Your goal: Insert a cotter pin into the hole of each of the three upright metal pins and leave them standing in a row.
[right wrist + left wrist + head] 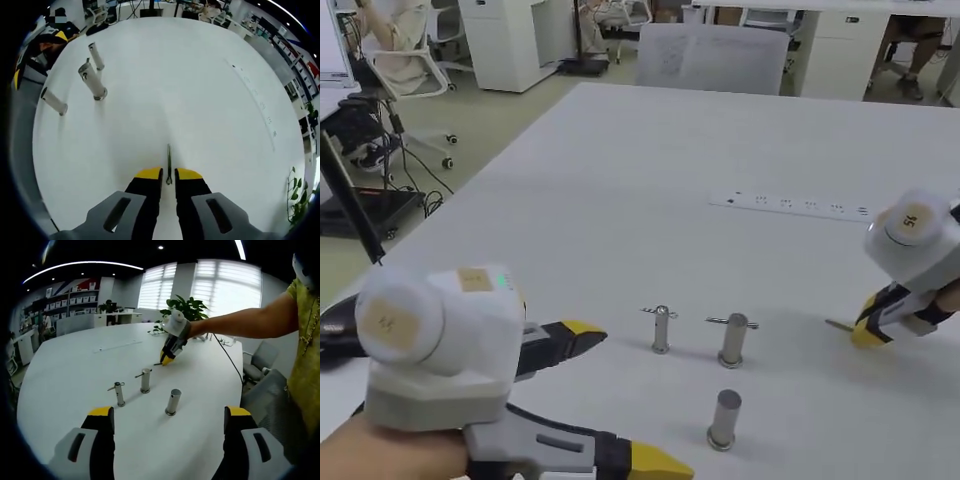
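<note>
Right tongs (169, 176) are pinched on a cotter pin (169, 157) at its looped end, legs poking forward, low by the tabletop (620, 200) and well apart from the row. It's thin, light, springy wire that will likely swivel in a loose hold, so gripping by the loop looks right. Left tongs (625, 398) gape wide, holding nothing. The far-left metal pin (661, 332) and far-right metal pin (733, 342) carry theirs. The nearest metal pin (724, 420) stands bare, smooth and probably tippy.

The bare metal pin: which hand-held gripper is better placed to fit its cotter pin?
Probably the right hand-held gripper: it holds a cotter pin. The left hand-held gripper, though nearer, is open.
</note>
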Demonstrator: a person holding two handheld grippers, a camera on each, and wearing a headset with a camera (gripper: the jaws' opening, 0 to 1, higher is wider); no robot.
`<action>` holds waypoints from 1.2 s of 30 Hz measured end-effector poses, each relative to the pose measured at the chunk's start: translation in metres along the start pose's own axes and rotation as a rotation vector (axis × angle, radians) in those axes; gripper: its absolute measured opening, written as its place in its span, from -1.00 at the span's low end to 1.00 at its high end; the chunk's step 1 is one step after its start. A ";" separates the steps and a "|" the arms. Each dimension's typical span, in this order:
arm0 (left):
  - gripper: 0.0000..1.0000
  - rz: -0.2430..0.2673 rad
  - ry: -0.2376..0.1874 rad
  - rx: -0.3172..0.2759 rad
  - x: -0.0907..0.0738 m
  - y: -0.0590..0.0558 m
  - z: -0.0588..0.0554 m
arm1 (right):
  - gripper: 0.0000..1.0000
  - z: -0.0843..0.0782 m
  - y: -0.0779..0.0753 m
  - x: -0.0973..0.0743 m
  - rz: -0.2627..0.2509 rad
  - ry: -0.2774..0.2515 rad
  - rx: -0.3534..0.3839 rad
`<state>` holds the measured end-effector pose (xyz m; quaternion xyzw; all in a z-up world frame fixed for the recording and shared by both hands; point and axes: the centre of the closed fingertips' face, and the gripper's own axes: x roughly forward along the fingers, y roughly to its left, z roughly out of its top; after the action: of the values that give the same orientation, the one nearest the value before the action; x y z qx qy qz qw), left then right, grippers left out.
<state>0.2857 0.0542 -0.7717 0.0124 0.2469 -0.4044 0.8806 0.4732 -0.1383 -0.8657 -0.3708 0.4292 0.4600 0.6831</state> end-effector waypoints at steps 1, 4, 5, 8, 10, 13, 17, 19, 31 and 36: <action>0.81 -0.002 0.001 0.000 0.000 0.000 0.000 | -0.76 0.000 0.000 0.000 0.004 0.002 0.004; 0.80 -0.006 0.002 -0.002 0.001 -0.001 -0.001 | -0.76 0.000 0.000 0.000 0.015 0.011 0.011; 0.79 -0.007 0.001 -0.003 0.001 -0.001 -0.001 | -0.76 0.000 0.000 0.000 0.019 0.013 0.011; 0.78 -0.008 -0.001 -0.006 0.001 -0.001 0.000 | -0.77 -0.001 0.000 0.000 0.037 0.017 0.024; 0.77 -0.011 -0.001 -0.008 0.001 -0.001 0.000 | -0.79 -0.001 0.000 0.001 0.053 0.016 0.039; 0.75 -0.013 0.002 -0.006 0.002 -0.002 -0.001 | -0.79 -0.001 0.000 0.000 0.061 0.017 0.052; 0.74 -0.016 0.001 -0.008 0.002 -0.002 0.000 | -0.82 -0.001 0.003 0.001 0.052 0.034 0.046; 0.73 -0.018 0.002 -0.005 0.003 -0.002 0.000 | -0.86 -0.002 0.004 0.001 0.047 0.039 0.036; 0.67 -0.032 0.004 -0.006 0.004 -0.005 0.000 | -0.94 -0.002 0.010 -0.001 0.028 0.032 0.024; 0.65 -0.034 0.003 -0.007 0.004 -0.005 0.000 | -0.95 -0.001 0.014 -0.007 0.020 0.030 0.008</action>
<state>0.2845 0.0478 -0.7727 0.0058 0.2495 -0.4186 0.8732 0.4580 -0.1366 -0.8611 -0.3707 0.4448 0.4593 0.6736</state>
